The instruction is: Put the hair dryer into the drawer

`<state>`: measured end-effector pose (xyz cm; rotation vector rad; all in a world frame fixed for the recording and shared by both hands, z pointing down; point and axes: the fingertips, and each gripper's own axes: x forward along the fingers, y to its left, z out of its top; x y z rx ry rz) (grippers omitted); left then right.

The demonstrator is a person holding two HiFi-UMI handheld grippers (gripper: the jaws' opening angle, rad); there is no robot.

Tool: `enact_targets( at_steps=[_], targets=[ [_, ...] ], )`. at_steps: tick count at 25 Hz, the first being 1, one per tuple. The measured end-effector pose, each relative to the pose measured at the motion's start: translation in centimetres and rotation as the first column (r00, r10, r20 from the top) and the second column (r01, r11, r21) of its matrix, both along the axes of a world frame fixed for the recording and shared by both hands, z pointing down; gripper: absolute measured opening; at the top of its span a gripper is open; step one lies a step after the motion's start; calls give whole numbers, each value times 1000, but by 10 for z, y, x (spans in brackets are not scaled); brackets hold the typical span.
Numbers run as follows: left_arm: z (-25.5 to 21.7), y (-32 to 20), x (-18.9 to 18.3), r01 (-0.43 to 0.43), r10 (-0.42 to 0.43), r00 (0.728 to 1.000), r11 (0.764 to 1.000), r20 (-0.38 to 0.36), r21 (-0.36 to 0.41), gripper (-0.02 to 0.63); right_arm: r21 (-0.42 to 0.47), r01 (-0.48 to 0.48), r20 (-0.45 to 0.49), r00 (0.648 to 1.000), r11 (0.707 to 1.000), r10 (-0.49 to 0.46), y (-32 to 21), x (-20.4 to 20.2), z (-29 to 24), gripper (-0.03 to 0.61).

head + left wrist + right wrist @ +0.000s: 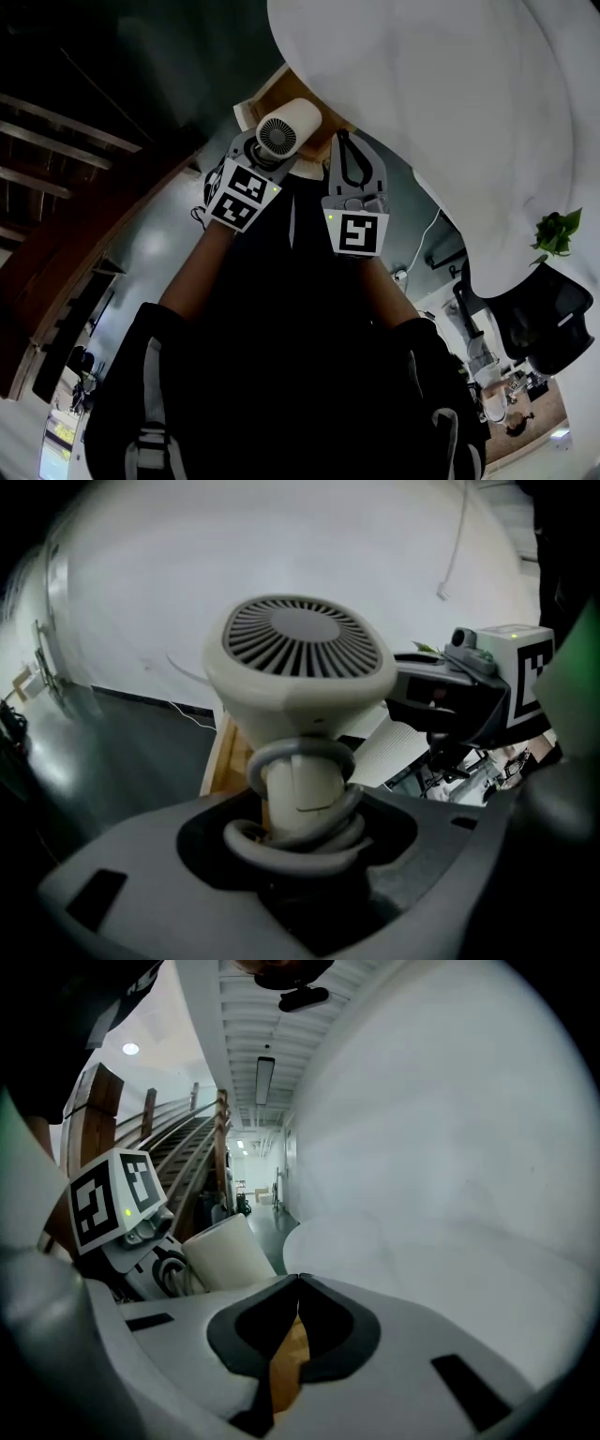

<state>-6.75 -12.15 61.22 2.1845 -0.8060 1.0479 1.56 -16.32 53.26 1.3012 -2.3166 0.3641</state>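
A cream hair dryer (286,131) with a round grey grille stands upright in my left gripper (265,155). In the left gripper view the jaws are shut on the hair dryer (300,667) at its handle, where its grey cord (300,841) is coiled. My right gripper (345,141) hangs just to the right of it, shut, with nothing between its fingers. In the right gripper view its tips (298,1281) meet, and the hair dryer (225,1251) shows at the left. Light wooden furniture (272,92) lies below both grippers; whether it is the drawer I cannot tell.
A large white rounded table (450,112) fills the upper right. Dark floor (159,112) spreads to the left, beside a wooden staircase (56,234). At the right are a green plant (558,232) and a black office chair (544,323).
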Motion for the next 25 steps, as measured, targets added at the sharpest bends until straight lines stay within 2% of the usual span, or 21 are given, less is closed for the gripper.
enact_targets(
  at_steps=[4,11,20,25],
  targets=[
    [15,7,1,-39,44,997,995,60,-92,252,-6,-1,0,1000,1000,1,0,2,3,23],
    [33,11,2,-101,132,980,976,151,-195,252,-30,-12,-5,1000,999,12,2,9,15,23],
    [55,21,11,-155,246,947,914,207,-375,255,-60,-5,-12,1000,998,4,10,15,30,23],
    [63,20,15,-160,275,938,885,213,-438,256,-85,-5,-20,1000,996,3,13,17,43,23]
  ],
)
